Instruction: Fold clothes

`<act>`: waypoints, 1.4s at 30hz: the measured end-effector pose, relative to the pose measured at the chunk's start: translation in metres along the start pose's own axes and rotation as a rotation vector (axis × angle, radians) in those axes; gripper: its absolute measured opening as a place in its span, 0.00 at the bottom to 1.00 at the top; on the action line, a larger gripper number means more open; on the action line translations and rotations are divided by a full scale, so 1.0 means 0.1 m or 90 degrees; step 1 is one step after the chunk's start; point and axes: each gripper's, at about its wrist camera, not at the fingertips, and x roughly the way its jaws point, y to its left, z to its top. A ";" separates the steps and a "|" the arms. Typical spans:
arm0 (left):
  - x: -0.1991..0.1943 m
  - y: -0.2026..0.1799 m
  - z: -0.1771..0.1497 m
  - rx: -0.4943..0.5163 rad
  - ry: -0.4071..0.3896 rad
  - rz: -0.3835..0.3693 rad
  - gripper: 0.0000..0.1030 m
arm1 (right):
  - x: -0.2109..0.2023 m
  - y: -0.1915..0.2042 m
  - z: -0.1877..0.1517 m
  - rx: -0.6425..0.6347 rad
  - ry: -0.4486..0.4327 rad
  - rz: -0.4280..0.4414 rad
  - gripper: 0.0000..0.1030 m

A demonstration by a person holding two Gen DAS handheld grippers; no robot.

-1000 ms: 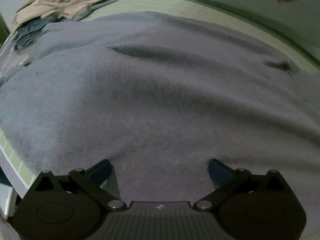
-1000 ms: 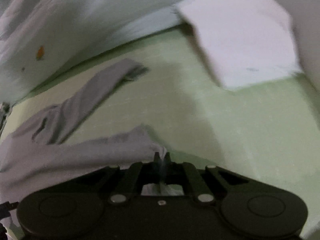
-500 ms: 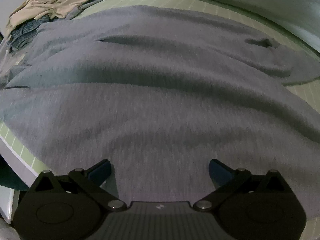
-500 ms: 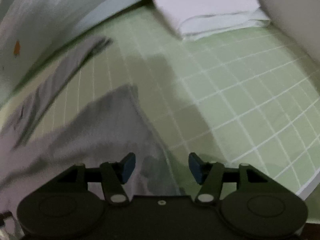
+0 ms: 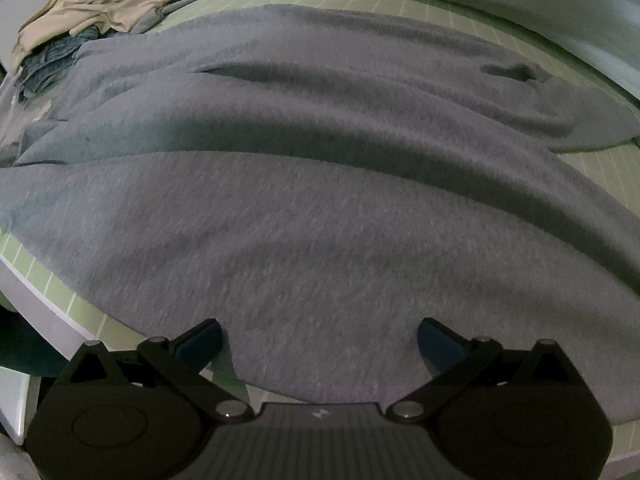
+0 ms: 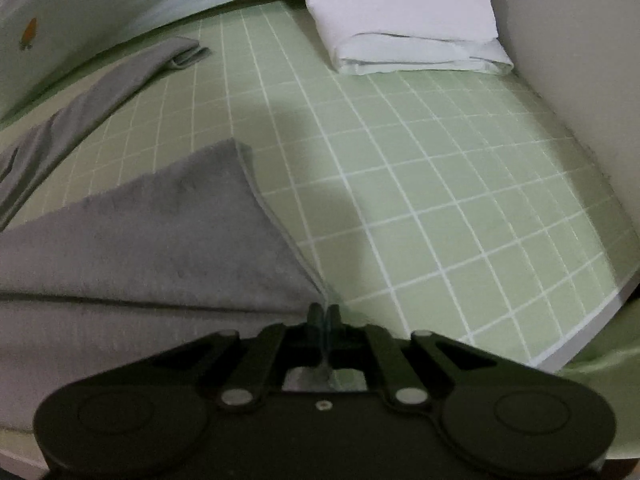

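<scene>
A large grey garment point(image 5: 320, 200) lies spread over the green checked bed sheet point(image 5: 600, 160) and fills the left wrist view. My left gripper point(image 5: 318, 338) is open and empty, its blue pads just above the garment's near hem. In the right wrist view the same grey garment point(image 6: 160, 240) lies at the left, with one sleeve point(image 6: 120, 84) stretched toward the far wall. My right gripper point(image 6: 324, 312) is shut, its pads pressed together on the garment's right edge near the corner.
A pile of beige and denim clothes point(image 5: 100, 12) sits at the far left of the bed. A folded white cloth point(image 6: 404, 20) lies at the far right by the wall point(image 6: 580, 60). The bed's front edge point(image 6: 580, 344) runs at the lower right.
My right gripper let go, opened over the garment's edge, then shut again on that edge. My left gripper stayed open and drew back, showing more of the garment.
</scene>
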 end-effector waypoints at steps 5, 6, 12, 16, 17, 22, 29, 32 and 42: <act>0.00 0.01 0.01 0.006 0.006 -0.003 1.00 | 0.03 0.18 0.30 0.009 -0.052 0.068 0.48; 0.00 0.00 0.02 0.007 0.008 -0.004 1.00 | 0.07 0.25 0.36 0.003 -0.056 0.086 0.54; 0.03 -0.01 0.06 0.018 0.017 -0.008 1.00 | 0.44 0.61 0.65 -0.033 -0.046 0.103 0.57; 0.03 -0.01 0.05 0.024 0.017 -0.012 1.00 | 0.54 0.69 0.72 -0.044 -0.042 0.081 0.44; 0.03 0.00 0.05 0.025 0.017 -0.013 1.00 | 0.55 0.71 0.73 -0.053 -0.046 0.067 0.33; 0.04 0.02 0.12 0.034 0.026 -0.016 1.00 | 0.57 0.60 0.83 -0.018 -0.038 0.035 0.03; -0.03 0.22 0.44 -0.030 -0.019 0.012 1.00 | 0.54 0.68 1.15 0.022 -0.054 -0.007 0.54; 0.01 0.31 0.67 -0.072 -0.038 0.023 1.00 | 0.55 0.79 1.39 0.052 -0.088 0.048 0.70; 0.45 0.36 1.38 -0.126 -0.012 0.038 1.00 | 1.11 1.37 2.32 0.164 -0.074 0.182 0.61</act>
